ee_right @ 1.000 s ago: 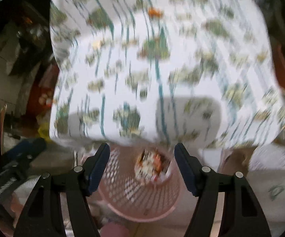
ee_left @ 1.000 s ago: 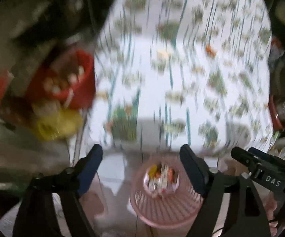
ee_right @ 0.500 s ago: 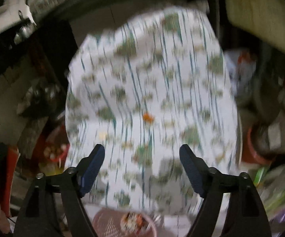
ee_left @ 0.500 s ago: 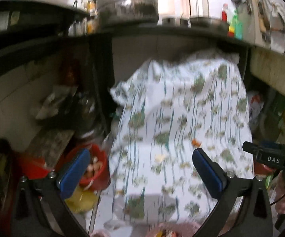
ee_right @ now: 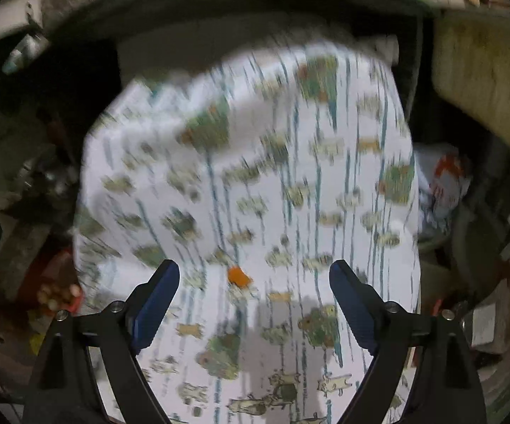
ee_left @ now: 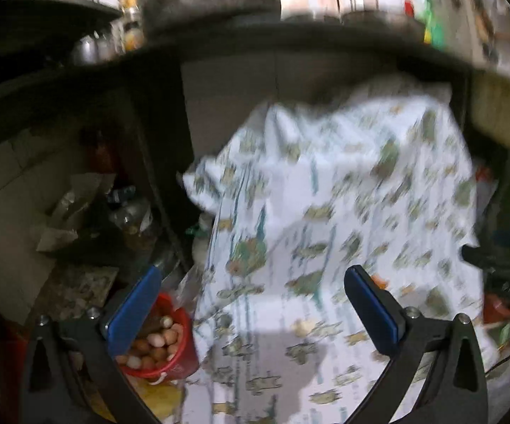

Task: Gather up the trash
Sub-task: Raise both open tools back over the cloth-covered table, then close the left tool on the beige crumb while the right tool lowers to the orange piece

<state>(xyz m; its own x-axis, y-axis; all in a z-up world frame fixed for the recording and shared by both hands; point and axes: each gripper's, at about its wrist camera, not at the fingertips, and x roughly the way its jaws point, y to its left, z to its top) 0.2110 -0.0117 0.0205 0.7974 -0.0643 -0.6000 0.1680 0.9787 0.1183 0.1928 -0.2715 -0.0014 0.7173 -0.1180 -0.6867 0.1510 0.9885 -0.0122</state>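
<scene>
A small orange scrap [ee_right: 238, 276] lies on the patterned white tablecloth [ee_right: 255, 183], straight ahead between my right gripper's [ee_right: 253, 295] open, empty fingers. In the left wrist view the same orange scrap [ee_left: 378, 280] shows just beside the right finger, and a pale scrap [ee_left: 301, 325] lies on the cloth [ee_left: 325, 212] lower down. My left gripper [ee_left: 251, 304] is open and empty above the cloth's near left part. Both views are blurred by motion.
A red bucket of eggs [ee_left: 161, 344] stands on the floor left of the table, with a yellow bag [ee_left: 156, 395] below it. A dark counter edge [ee_left: 255, 46] with pots runs behind. Cluttered bags [ee_right: 442, 183] sit at the right.
Both grippers have swung up from the pink basket on the floor and now face the tabletop. The basket has left both views. The orange scrap now sits between the right fingers.
</scene>
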